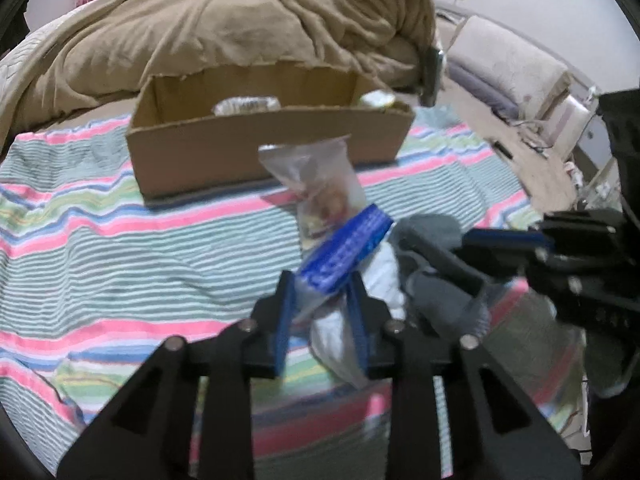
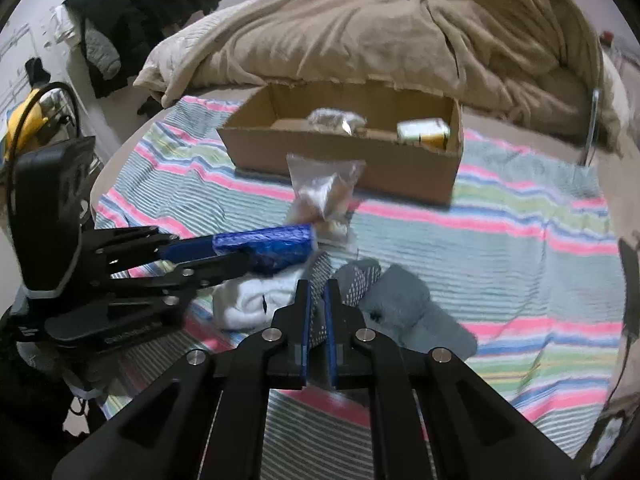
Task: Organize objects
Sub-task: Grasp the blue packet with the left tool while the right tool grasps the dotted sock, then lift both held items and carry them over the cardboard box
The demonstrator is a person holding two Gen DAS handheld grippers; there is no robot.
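My left gripper [image 1: 322,280] is shut on a blue packet [image 1: 346,250], held just above the striped bed sheet; the packet also shows in the right wrist view [image 2: 266,246] between the left gripper's fingers. My right gripper [image 2: 317,282] is almost shut on the dotted cuff of a grey sock [image 2: 356,280], with a white sock [image 2: 250,300] to its left. A clear snack bag [image 1: 316,176] stands behind the packet and also shows in the right wrist view [image 2: 324,192]. An open cardboard box [image 1: 264,144] lies further back, holding a small wrapped item [image 2: 336,118] and a yellow-white carton [image 2: 424,130].
A rumpled tan blanket [image 1: 240,28] lies behind the box. Dark clothes [image 2: 140,12] hang by the wall at the left, and a yellow object [image 2: 20,120] sits beside the bed. A pillow [image 1: 508,64] lies at the right.
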